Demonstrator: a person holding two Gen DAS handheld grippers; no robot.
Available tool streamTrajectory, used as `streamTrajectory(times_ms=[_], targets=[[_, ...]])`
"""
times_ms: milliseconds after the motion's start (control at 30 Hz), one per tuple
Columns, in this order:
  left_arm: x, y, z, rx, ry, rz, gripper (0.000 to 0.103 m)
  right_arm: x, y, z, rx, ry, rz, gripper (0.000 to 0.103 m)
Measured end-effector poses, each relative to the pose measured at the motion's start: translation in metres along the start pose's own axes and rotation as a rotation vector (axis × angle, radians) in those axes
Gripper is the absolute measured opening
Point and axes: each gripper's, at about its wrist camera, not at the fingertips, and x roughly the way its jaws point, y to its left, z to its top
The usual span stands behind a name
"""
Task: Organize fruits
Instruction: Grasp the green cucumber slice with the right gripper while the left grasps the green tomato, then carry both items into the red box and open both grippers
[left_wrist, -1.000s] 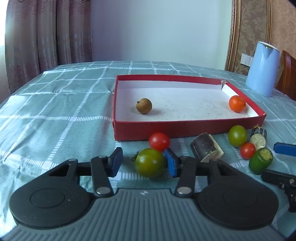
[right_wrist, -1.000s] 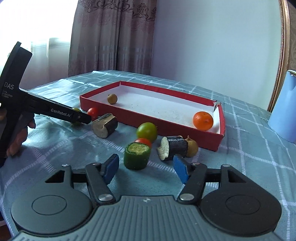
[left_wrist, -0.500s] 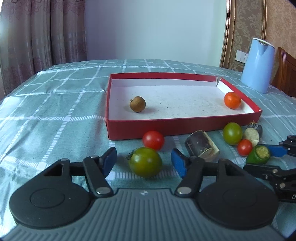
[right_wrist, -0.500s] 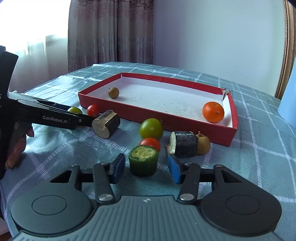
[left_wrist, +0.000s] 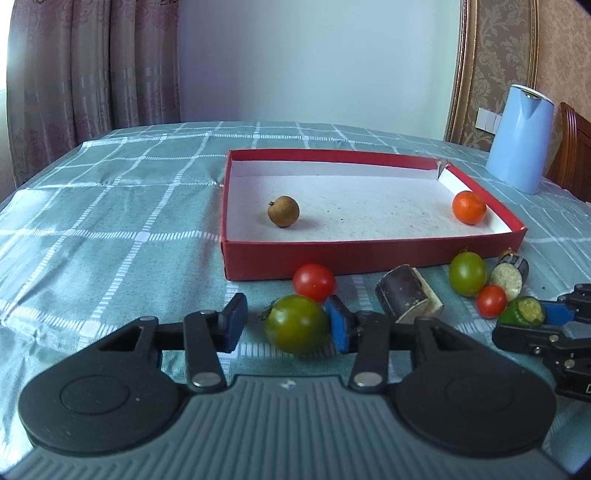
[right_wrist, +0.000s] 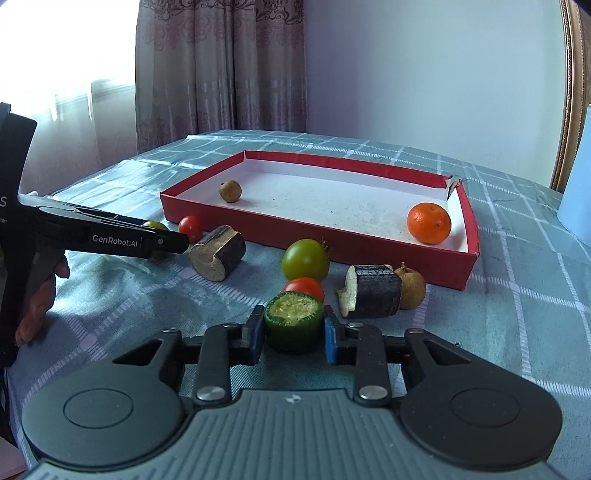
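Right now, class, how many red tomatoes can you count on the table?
2. One red tomato sits by the box's front wall, behind the big green tomato; the other red tomato lies among the vegetable pieces. More may be hidden.

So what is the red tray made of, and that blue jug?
The red tray looks like cardboard: thin matte walls, a white papery inside and a torn corner. The blue jug looks like smooth plastic or painted metal, with a soft sheen; the pictures cannot settle which.

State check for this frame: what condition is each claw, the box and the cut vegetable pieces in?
Left claw: open, straddling the green tomato
Right claw: shut on cucumber piece
Red box: open, holding orange and brown fruit
Eggplant piece: lying on its side
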Motion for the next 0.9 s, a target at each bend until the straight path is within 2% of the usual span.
streamTrajectory(times_ms=[100,400,600,767,900], targets=[[-0.001,-0.001,0.0,0.006,-0.005,-0.013,0.032,-0.001,-0.001,0.0,0.01,-0.007,-0.001,0.031],[-0.007,0.001,-0.002,-0.006,-0.036,-0.013,0.032,-0.004,-0.002,-0.001,0.018,-0.022,-0.003,0.031],[-0.018,0.004,-0.002,-0.038,-0.101,0.041,0.032,-0.016,-0.003,-0.002,0.03,-0.085,-0.022,0.031],[-0.019,0.008,0.003,-0.08,-0.122,0.063,0.032,-0.019,-0.001,0.001,0.02,-0.11,-0.048,0.031],[-0.015,0.01,0.012,-0.111,-0.118,0.043,0.032,-0.016,-0.004,0.011,0.013,-0.119,-0.073,0.031]])
